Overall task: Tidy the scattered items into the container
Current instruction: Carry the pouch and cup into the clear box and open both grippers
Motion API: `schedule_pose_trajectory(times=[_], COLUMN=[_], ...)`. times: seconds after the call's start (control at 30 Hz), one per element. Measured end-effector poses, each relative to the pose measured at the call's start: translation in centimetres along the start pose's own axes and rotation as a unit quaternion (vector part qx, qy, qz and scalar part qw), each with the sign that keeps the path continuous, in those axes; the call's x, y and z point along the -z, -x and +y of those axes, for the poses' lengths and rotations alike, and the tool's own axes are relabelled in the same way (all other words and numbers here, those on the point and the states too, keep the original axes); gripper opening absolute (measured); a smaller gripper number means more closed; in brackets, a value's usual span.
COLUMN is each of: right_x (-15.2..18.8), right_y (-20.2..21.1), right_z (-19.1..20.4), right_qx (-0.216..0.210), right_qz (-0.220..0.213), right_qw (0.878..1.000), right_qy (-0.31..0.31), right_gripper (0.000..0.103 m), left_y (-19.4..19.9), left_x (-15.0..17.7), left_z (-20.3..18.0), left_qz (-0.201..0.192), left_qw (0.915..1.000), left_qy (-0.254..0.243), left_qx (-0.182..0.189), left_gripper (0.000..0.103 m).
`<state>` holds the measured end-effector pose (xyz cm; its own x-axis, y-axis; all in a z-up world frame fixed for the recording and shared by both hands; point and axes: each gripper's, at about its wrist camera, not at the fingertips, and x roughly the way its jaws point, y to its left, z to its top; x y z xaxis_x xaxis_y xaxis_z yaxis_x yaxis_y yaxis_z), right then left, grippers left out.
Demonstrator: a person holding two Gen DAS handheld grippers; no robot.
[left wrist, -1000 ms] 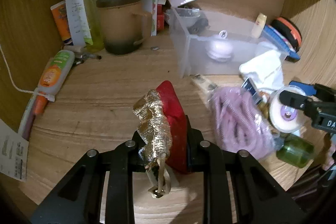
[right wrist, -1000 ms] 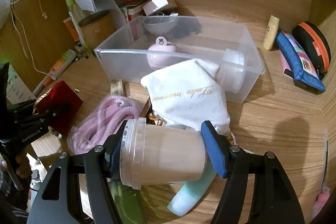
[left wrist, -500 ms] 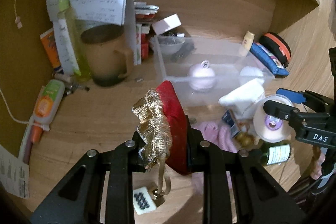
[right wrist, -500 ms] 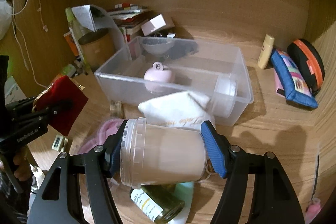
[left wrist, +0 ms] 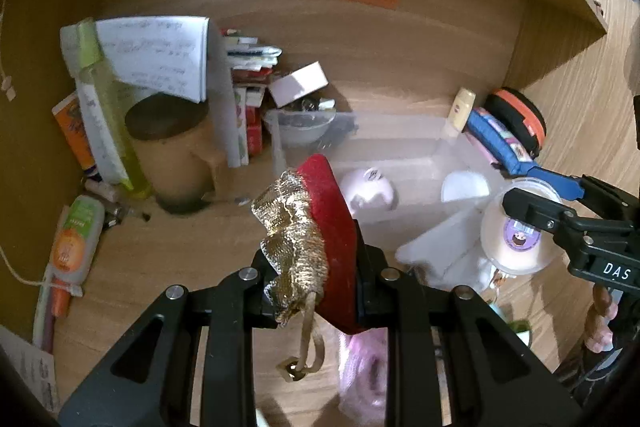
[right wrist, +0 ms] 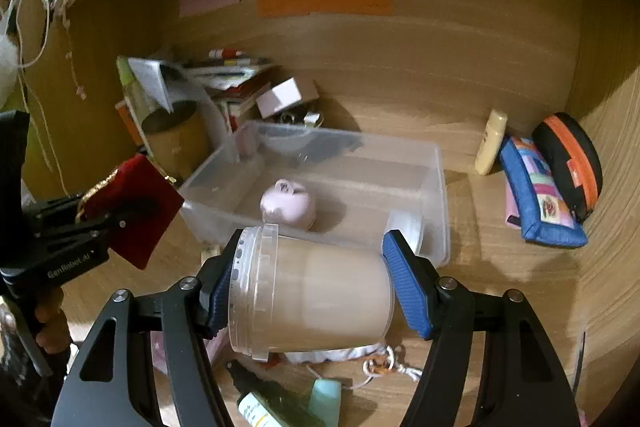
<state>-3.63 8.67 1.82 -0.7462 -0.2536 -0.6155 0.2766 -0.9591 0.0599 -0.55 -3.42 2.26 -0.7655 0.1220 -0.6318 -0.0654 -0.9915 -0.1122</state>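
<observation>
- A tall, slim bottle (left wrist: 108, 115) of clear yellow-green plastic is seen standing upright at the far left, just beside a round tan mug (left wrist: 176, 151) with a matte surface and a dark lid.
- A flat tube (left wrist: 74, 239) with an orange and green label is seen lying on the wood-grain desk (left wrist: 168, 267), left of the mug.
- The left gripper (left wrist: 316, 267) is pressed together on a red pouch (left wrist: 332, 235); its soft, velvety cloth is edged with crinkled gold mesh, and a gold cord with a small metal charm is seen hanging below the black fingers.
- The pouch is held above the desk, left of and in front of the container (right wrist: 432, 187).
- The container is a rectangular bin of clear, smooth plastic with rounded corners, set near the middle of the desk; a rounded pale-pink object (right wrist: 288, 205) and a white round lid (left wrist: 464, 185) are seen inside it.
- The right gripper (right wrist: 310, 287) is pinching a cylindrical tub (right wrist: 316, 291) of translucent plastic end to end between ribbed blue pads; the ridged lid faces left and the beige body lies on its side, just in front of the container's near wall.
- A blue fabric case (right wrist: 536, 195) with patchwork panels and a rounded black case (right wrist: 568, 159) with an orange zip are seen well to the right of the container.
</observation>
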Motion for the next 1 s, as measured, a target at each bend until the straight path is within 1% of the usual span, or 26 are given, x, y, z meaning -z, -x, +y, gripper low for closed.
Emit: schedule_pose_trajectory(times=[0.23, 0.47, 0.77, 0.93, 1.0], right_x=[-2.3, -4.1, -5.5, -5.4, -5.1], right_y=[-0.3, -1.7, -5.5, -7.9, -8.8], right_z=[-1.0, -1.6, -2.2, -2.6, -2.7], right_qx=[-0.001, 0.005, 0.004, 0.004, 0.0], right_qz=[-0.015, -0.023, 0.001, 0.019, 0.028], right_qw=[1.0, 1.0, 1.0, 1.0, 1.0], right_qy=[-0.009, -0.005, 0.002, 0.002, 0.001], right_gripper=[0.064, 0.064, 0.064, 0.064, 0.064], left_y=[-0.7, -2.1, -4.6, -5.8, -6.7], left_x=[-2.4, -4.4, -6.2, -7.0, -7.2], left_z=[-0.7, -0.7, -0.6, -0.8, -1.0], left_qz=[-0.014, -0.015, -0.002, 0.004, 0.012], left_qw=[0.9997, 0.9996, 0.9993, 0.9996, 0.9995], left_qy=[0.002, 0.002, -0.003, -0.011, -0.016], left_qx=[0.022, 0.024, 0.036, 0.026, 0.025], left_gripper=[0.024, 0.024, 0.024, 0.024, 0.024])
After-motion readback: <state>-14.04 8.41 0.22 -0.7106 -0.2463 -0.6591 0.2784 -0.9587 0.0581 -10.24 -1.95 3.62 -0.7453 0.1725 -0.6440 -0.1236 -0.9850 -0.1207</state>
